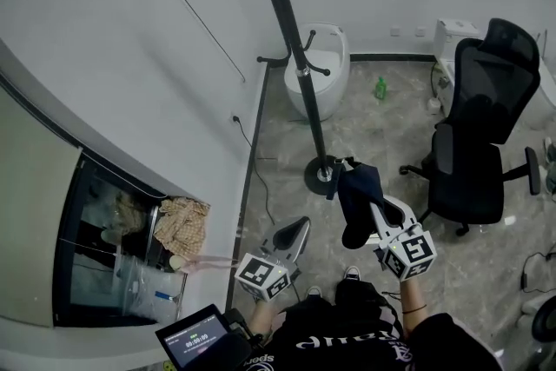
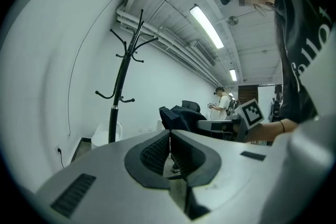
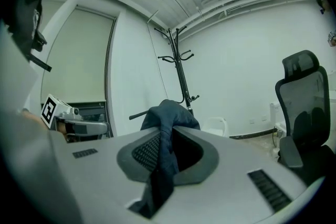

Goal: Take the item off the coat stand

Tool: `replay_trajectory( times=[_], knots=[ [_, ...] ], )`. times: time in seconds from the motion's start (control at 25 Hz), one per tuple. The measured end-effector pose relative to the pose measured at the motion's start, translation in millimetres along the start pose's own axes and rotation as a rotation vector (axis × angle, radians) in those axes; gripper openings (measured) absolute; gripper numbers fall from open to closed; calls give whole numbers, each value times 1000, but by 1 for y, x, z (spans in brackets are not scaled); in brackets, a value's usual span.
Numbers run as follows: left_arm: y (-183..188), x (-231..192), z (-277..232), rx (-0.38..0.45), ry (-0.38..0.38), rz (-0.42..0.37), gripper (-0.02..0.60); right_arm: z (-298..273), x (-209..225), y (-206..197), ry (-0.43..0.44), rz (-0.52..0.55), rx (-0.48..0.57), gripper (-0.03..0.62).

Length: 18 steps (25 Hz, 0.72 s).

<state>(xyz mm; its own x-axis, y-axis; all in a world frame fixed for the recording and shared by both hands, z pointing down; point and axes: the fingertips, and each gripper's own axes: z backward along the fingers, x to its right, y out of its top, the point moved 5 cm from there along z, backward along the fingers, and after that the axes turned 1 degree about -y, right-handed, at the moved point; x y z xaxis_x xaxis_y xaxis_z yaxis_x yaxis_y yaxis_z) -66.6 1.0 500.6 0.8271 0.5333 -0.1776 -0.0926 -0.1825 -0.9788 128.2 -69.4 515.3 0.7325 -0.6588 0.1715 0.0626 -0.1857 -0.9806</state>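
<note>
Dark blue garment (image 3: 169, 113) hangs clenched in the jaws of the right gripper (image 3: 165, 131), well clear of the bare coat stand (image 1: 294, 48) and above the tiled floor (image 1: 382, 135) near an office chair (image 1: 478, 143). The left gripper (image 2: 169, 134) is alongside, jaws pressed together on nothing. The cloth looks light, soft and limp, apt to slide from a thin pinch; a bunched fold should give the surest hold

Your dark navy cloth (image 1: 358, 194) hangs limp — pinched in your right gripper (image 3: 166, 132), clear of the black, upright coat stand (image 1: 295, 56).
</note>
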Motion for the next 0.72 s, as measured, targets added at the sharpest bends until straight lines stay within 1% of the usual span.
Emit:
replay_trajectory(
  times=[0.2,0.36,0.56,0.72],
  knots=[
    [-3,-13,43,11,-19,6,3,6,-54,-6,-17,-43,11,51],
    [-10,-20,76,13,-51,18,3,16,-93,-15,-41,-37,8,51],
    [-31,-19,105,4,-113,21,3,32,-130,-26,-85,-48,11,51],
    [-28,-11,118,10,-147,13,3,44,-153,-29,-105,-36,23,51]
  ],
)
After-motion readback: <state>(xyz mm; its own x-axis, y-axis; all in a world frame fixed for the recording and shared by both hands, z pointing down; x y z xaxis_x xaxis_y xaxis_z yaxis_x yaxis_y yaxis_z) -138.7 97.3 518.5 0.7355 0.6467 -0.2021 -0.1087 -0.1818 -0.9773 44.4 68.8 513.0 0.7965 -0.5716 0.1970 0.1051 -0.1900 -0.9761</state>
